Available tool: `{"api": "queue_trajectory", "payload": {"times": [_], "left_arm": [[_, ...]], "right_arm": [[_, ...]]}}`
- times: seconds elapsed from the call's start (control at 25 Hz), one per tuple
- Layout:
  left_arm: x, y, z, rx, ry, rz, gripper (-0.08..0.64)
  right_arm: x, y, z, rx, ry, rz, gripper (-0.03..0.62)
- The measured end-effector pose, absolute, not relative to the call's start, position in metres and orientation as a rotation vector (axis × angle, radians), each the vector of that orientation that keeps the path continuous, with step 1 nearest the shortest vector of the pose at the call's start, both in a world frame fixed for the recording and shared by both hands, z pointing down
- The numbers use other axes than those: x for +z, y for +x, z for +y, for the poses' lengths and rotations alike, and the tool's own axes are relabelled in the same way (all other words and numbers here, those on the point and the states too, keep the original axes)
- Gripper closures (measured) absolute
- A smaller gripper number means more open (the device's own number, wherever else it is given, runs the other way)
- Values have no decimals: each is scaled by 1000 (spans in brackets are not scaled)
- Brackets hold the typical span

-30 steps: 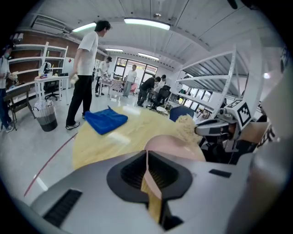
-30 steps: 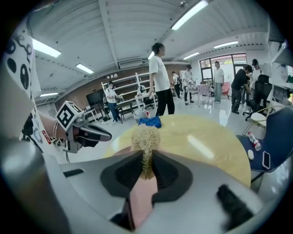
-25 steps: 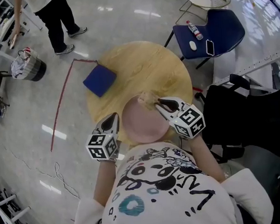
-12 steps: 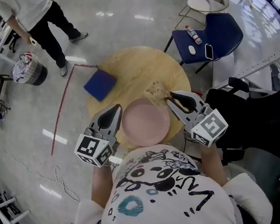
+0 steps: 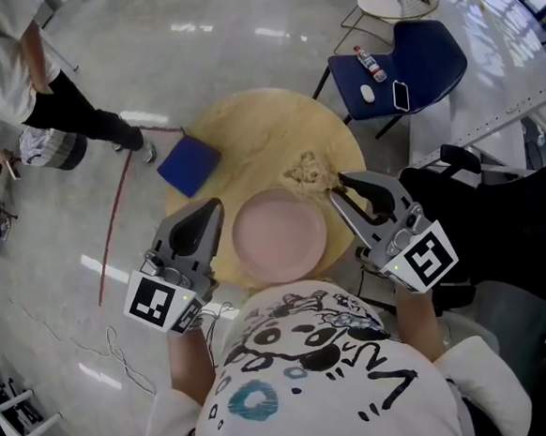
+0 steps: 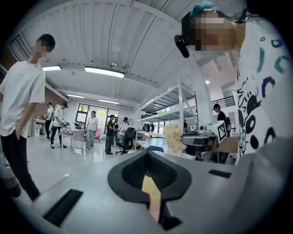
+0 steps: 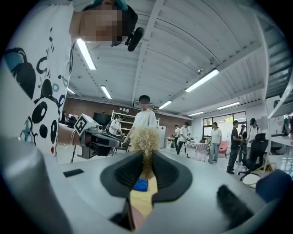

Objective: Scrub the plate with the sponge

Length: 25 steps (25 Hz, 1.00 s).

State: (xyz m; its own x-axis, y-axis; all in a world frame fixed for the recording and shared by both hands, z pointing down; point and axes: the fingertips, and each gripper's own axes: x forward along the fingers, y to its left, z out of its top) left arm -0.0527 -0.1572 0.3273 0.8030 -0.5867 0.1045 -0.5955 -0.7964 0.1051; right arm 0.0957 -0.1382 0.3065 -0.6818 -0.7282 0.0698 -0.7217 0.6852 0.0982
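Evidently the right gripper (image 5: pixel 343 187), clenched on the sponge (image 5: pixel 304 172), had carried it off the plate (image 5: pixel 279 233), which lay at the surface's (image 5: pixel 266 128) near edge (left gripper (image 5: pixel 207 214) closed, empty, drawn back); scrubbing seemed paused or finished.

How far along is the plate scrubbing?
Done: the right claw grips the sponge. In hand: the sponge is by the pink plate's upper right rim, not on its face. Left: scrubbing the plate; it looks bare, and whether it has been scrubbed doesn't show.
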Motion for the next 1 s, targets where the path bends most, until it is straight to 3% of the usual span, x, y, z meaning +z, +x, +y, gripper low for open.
{"api": "queue_trajectory", "payload": {"times": [1.0], "left_arm": [[322, -35, -145, 126, 2901, -902, 545]], "right_arm": [[296, 113, -127, -124, 1253, -2822, 523]]}}
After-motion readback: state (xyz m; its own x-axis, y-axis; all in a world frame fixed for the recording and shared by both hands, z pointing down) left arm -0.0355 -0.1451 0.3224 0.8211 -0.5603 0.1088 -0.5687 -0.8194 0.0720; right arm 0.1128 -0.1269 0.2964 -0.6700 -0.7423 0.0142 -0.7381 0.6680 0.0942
